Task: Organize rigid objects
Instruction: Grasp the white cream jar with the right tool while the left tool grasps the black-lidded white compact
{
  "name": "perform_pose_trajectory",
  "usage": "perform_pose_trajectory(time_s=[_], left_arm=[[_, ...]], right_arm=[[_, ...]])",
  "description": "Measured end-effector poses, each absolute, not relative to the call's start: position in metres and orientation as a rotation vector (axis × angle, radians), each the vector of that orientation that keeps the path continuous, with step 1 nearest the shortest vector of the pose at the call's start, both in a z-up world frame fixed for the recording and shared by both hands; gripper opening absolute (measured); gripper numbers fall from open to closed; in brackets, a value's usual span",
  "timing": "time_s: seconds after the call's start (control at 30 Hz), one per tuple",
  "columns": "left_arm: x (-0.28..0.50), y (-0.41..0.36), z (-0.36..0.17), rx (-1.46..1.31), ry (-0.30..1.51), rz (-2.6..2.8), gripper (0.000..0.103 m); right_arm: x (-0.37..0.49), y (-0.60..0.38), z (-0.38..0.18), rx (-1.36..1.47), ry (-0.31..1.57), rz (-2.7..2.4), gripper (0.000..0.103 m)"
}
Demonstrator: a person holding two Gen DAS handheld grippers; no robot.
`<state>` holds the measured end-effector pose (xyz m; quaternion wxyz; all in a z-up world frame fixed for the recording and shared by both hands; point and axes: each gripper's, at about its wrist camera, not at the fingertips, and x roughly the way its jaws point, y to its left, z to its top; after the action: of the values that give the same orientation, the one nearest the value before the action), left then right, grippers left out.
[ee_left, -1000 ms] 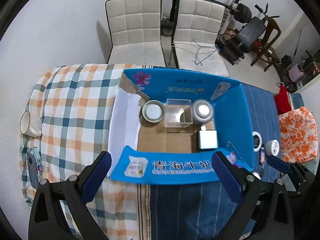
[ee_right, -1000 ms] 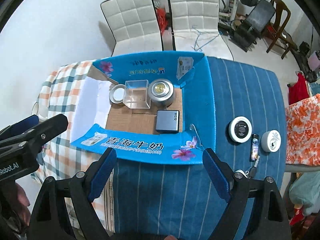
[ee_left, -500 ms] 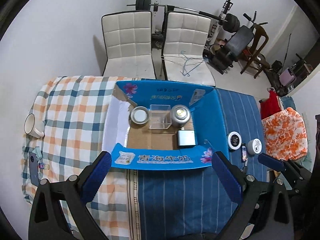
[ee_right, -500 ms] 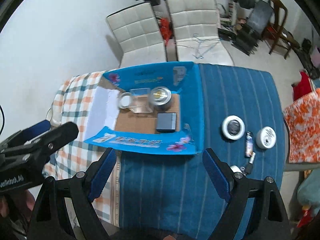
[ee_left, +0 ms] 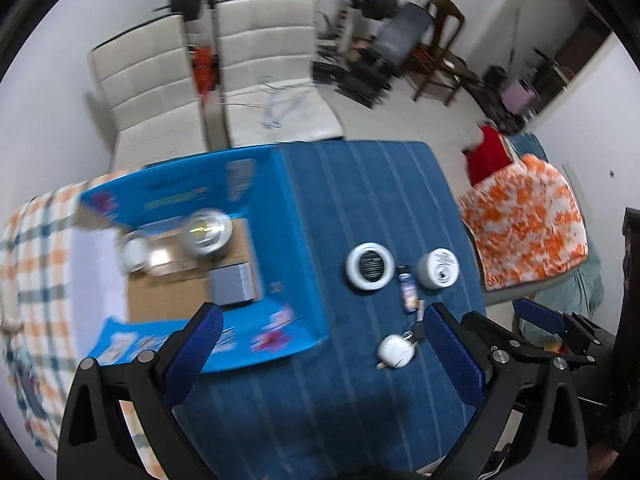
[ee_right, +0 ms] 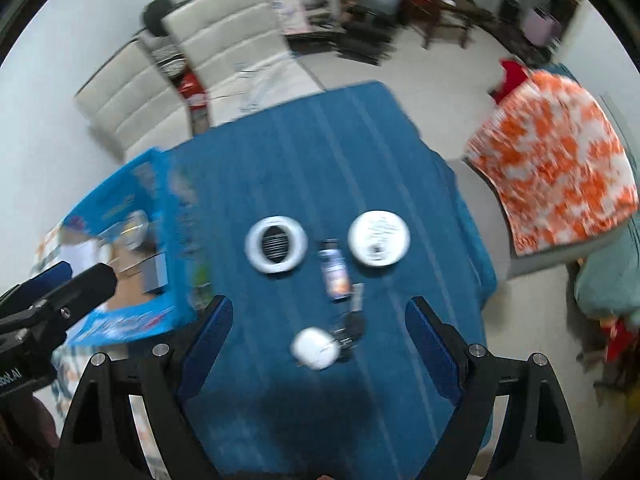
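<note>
On the blue striped cloth lie a white ring-shaped tin with a dark centre [ee_right: 276, 249], a small blue tube [ee_right: 334, 270], a white round jar [ee_right: 378, 238], a key [ee_right: 354, 320] and a white oval case [ee_right: 315, 349]. They also show in the left wrist view: tin [ee_left: 369, 266], jar [ee_left: 437, 274], case [ee_left: 395, 351]. The open blue carton [ee_left: 296, 240] holds a silver can [ee_left: 207, 233], a clear box, a white lid and a grey box [ee_left: 232, 286]. My right gripper [ee_right: 318, 320] is open above the oval case. My left gripper [ee_left: 320, 338] is open and empty.
An orange-and-white cushion [ee_right: 556, 168] lies on a seat to the right of the table. Two white chairs [ee_left: 208, 92] stand behind the table, with gym gear beyond. A checked cloth [ee_left: 28, 248] covers the table's left part. The left gripper's arm [ee_right: 52, 296] shows at the left.
Both grippers have swung to the right, from over the carton to over the loose items on the blue cloth. Both stay open. The current views are motion-blurred.
</note>
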<state>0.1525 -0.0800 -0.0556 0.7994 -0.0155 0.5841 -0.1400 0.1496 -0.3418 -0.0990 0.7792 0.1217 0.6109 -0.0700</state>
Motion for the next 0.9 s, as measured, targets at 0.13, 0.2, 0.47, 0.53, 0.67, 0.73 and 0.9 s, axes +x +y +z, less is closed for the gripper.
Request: perform_pose_trajectory(time_s=[0.13,0.2,0.47,0.53,0.67,0.73,0.9], left_arm=[[0.173,-0.129,-0.088,0.029,1.297,-0.318,0.103],[0.187,-0.150,-0.110,0.058,1.337,-0.320,0.103],[0.235,-0.192,-0.201,0.068,1.510,-0.286,0.103],[0.242,-0.199,-0.220,0.058,1.552,-0.292,0.103],[0.246,-0.211,-0.244,0.114,1.597,-0.296,0.103],[0.245,-0.216,-0.255,0.130,1.627,-0.306,0.103],[0.242,-0.221,-0.278,0.137,1.684,-0.292,0.102]], right_arm=[[0.163,-0.390,-0.149,0.337,1.349,-0.219,0.090],[0.172,-0.406,-0.175,0.372,1.382,-0.234,0.090],[0.208,-0.417,-0.251,0.330,1.452,-0.214,0.090],[0.213,-0.415,-0.262,0.319,1.461,-0.199,0.090],[0.220,-0.409,-0.274,0.308,1.473,-0.177,0.090],[0.223,-0.405,-0.281,0.276,1.484,-0.169,0.090],[0.226,-0.408,-0.296,0.250,1.511,-0.160,0.090]])
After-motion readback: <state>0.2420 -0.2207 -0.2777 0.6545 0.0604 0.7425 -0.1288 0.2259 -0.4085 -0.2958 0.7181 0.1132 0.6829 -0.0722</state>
